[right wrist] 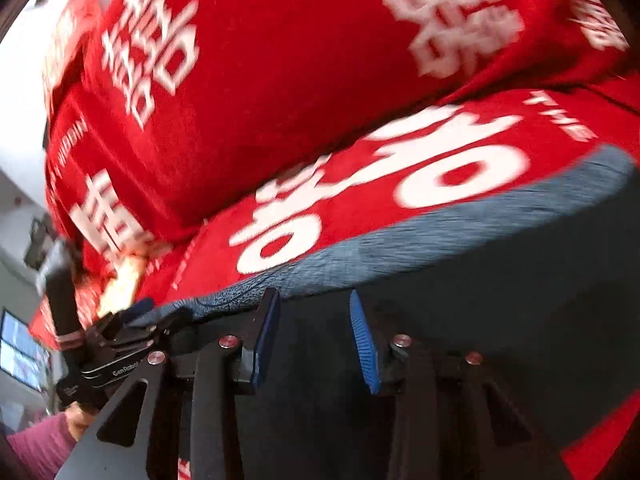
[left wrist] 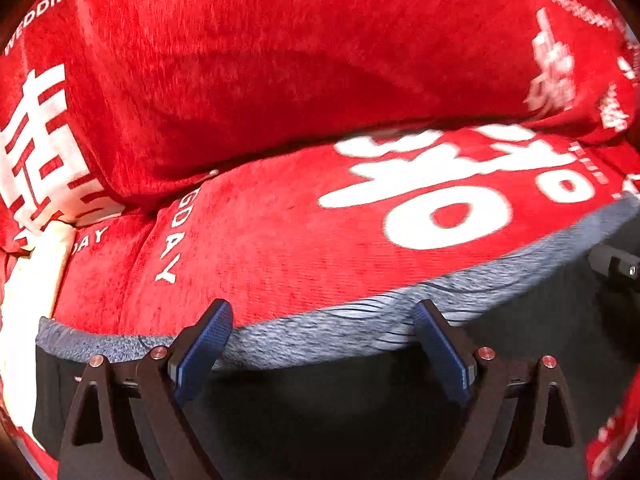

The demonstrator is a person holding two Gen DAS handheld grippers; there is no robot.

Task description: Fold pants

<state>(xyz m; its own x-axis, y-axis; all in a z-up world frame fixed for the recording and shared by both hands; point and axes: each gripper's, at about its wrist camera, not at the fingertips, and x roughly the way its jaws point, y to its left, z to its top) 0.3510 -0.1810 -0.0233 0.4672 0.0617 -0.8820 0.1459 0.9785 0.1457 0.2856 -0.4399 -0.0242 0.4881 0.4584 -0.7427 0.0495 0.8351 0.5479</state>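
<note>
Dark pants [left wrist: 340, 408] with a grey fleece lining band [left wrist: 320, 332] along the far edge lie on a red sofa seat. My left gripper [left wrist: 324, 340] is open, its blue pads [left wrist: 200, 348] apart over the grey band, holding nothing. In the right wrist view the same pants [right wrist: 500, 300] and grey band [right wrist: 440, 232] lie below my right gripper [right wrist: 314, 340], which is open with its blue pads [right wrist: 366, 344] a narrow gap apart above the dark cloth. The left gripper [right wrist: 132, 316] shows at the left, at the band's end.
The sofa has a red cover with white characters: seat [left wrist: 280, 240] and back cushions [left wrist: 280, 60]. A pale cushion [left wrist: 28, 280] sits at the left. A window [right wrist: 20, 352] and room wall show far left in the right wrist view.
</note>
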